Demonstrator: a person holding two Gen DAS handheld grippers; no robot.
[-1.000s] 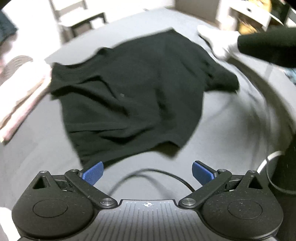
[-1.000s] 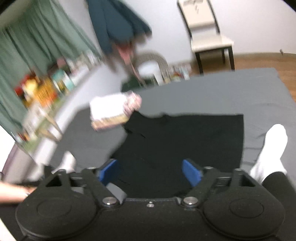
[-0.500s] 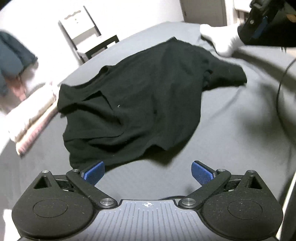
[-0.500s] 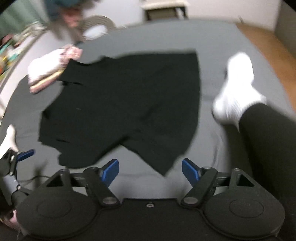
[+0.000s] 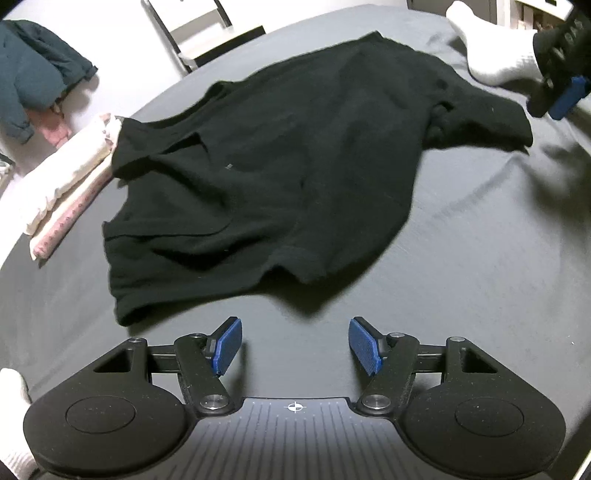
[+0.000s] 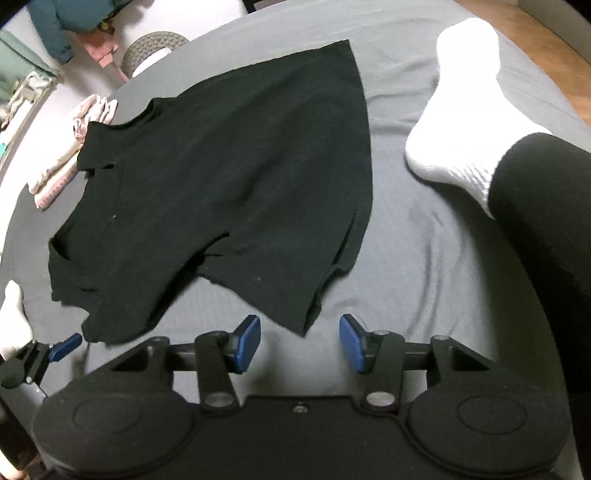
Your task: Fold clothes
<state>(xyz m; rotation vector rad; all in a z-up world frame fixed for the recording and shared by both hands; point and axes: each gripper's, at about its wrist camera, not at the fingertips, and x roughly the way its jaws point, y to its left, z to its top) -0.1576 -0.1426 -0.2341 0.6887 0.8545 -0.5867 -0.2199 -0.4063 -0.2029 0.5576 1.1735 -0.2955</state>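
Grey bed sheet (image 5: 480, 229) carries a folded stack of white and pink cloth (image 5: 62, 184) at its far left edge; person's white-socked foot (image 6: 458, 110) with black trouser leg (image 6: 539, 206) rests near the right edge; white chair (image 5: 192, 33) and teal jacket (image 5: 33, 74) beyond the bed

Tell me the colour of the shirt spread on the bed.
Plain black shirt, no visible pattern; clearest in the right wrist view.

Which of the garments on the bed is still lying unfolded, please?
The black shirt, spread loosely with wrinkles; the white and pink pieces beside its collar are stacked as neat folded bundles.
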